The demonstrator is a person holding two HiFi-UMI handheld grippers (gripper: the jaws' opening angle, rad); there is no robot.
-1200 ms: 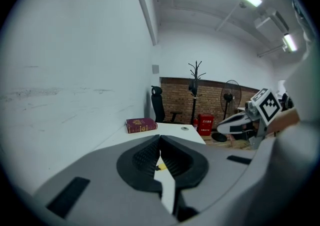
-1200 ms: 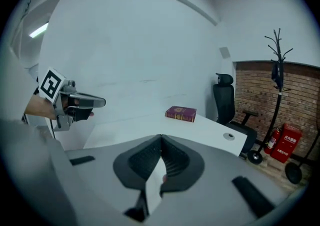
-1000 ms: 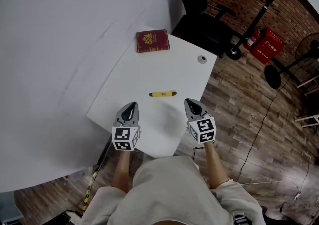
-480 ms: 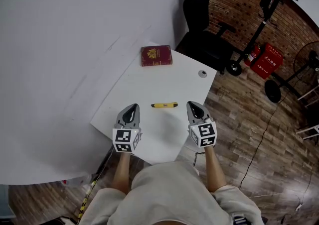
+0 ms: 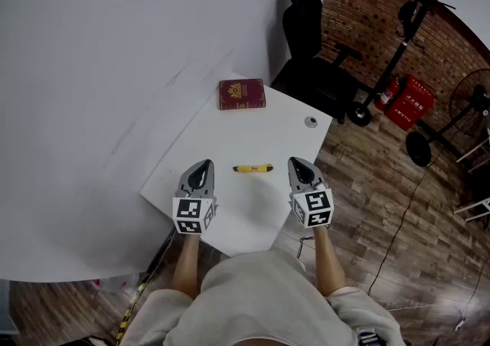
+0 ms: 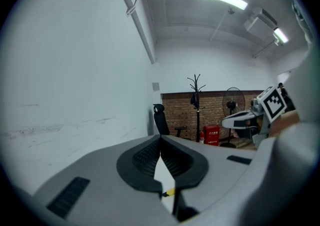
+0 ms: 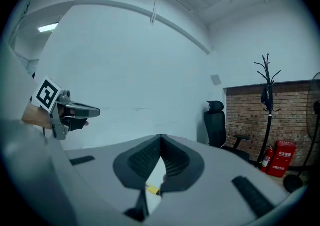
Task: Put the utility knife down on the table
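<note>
Slim yellow utility knife with black ends (image 5: 252, 168) lies flat on the white rectangular table (image 5: 217, 135), and neither claw touches it. I judge the put-down done.

Left gripper (image 5: 204, 161) sits left of the knife and apart from it. Its jaws are closed tip to tip with nothing between them. Right gripper (image 5: 295, 161) sits right of the knife, also apart, and is likewise closed and empty. Both gripper views show only a yellow sliver of the knife through the gap below the pads.

Maroon booklet with gold crest (image 5: 242, 94) lies well beyond the knife, out of play. Small grey round fitting (image 5: 310, 122) is beyond the knife to its right.

Risks from here:
- The knife sits between the two claws. Swinging either one inward while low would clip an end and spin or slide it.
- The table edge on my side isn't far from the knife, so a nudge toward me could push it off onto the floor.
- I can't tell whether the blade is out, so I treat it as live.
</note>
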